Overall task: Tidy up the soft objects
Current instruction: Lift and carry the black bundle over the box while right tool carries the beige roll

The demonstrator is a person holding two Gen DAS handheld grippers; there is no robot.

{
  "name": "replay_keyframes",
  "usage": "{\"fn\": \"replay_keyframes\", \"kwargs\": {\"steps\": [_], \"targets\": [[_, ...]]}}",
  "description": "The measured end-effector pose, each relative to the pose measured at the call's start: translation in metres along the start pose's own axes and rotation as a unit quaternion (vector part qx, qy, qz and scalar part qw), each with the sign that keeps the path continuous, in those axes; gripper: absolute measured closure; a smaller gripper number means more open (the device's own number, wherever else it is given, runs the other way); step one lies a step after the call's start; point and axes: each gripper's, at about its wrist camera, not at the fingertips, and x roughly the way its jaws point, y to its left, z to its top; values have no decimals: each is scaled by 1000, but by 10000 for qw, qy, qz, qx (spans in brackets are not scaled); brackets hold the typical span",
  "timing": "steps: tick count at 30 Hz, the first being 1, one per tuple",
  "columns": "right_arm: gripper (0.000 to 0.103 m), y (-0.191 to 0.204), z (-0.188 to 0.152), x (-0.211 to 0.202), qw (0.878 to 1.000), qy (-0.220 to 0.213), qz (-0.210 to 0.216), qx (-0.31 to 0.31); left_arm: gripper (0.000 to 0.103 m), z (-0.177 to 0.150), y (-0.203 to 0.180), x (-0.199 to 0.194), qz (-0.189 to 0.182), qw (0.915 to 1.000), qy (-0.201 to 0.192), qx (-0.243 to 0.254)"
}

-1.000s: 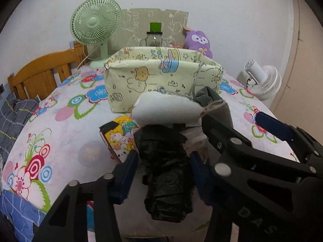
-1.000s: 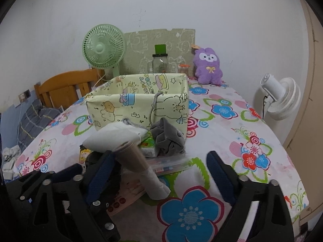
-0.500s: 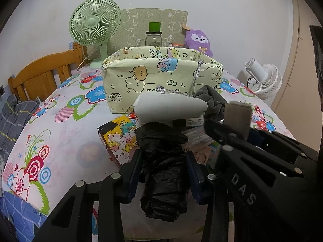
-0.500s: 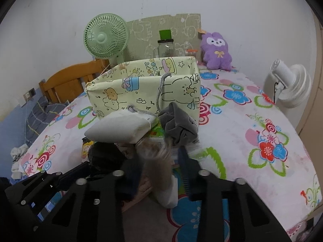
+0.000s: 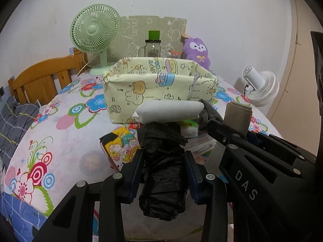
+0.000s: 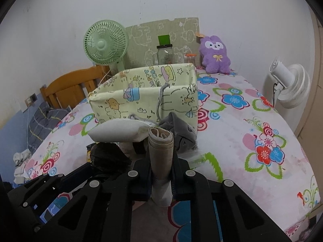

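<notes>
My left gripper (image 5: pixel 163 167) is shut on a crumpled black plastic bundle (image 5: pixel 161 173), lifted a little at the table's near edge. My right gripper (image 6: pixel 161 173) is shut on a rolled beige cloth (image 6: pixel 160 153) and holds it upright; the roll also shows at the right of the left wrist view (image 5: pixel 238 119). A white pillow-like pack (image 6: pixel 119 131) and a grey cloth (image 6: pixel 181 131) lie on the pile in front of the pale yellow cartoon-print fabric bin (image 6: pixel 145 98), which stands open mid-table.
A green fan (image 6: pixel 105 44), a glass jar (image 6: pixel 164 54) and a purple plush (image 6: pixel 215 54) stand at the back by the wall. A white fan (image 6: pixel 290 84) is off the right edge. A wooden chair (image 5: pixel 40 80) is left. A colourful snack pack (image 5: pixel 119 145) lies near the pile.
Both grippers have closed: the left on the black bundle, the right on the beige roll. The right one has lifted the roll upright off the pile.
</notes>
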Motion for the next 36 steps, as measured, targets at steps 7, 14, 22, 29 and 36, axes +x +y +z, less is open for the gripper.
{"fn": "replay_keyframes", "kwargs": {"steps": [7, 14, 22, 29, 36], "targets": [[86, 4, 15, -12, 9998, -179, 14, -13, 63, 12, 3, -14, 39, 9998, -206, -38], [86, 11, 30, -23, 9995, -321, 46, -34, 63, 22, 6, -24, 104, 9993, -366, -40], [86, 16, 44, -29, 9993, -365, 95, 5, 63, 36, 8, -34, 133, 9987, -487, -74], [86, 19, 60, -34, 9988, -481, 73, -1, 63, 50, 8, -39, 112, 9982, -588, -84], [86, 17, 78, -39, 9984, -554, 51, 42, 63, 67, 5, -44, 92, 9975, -694, -39]]}}
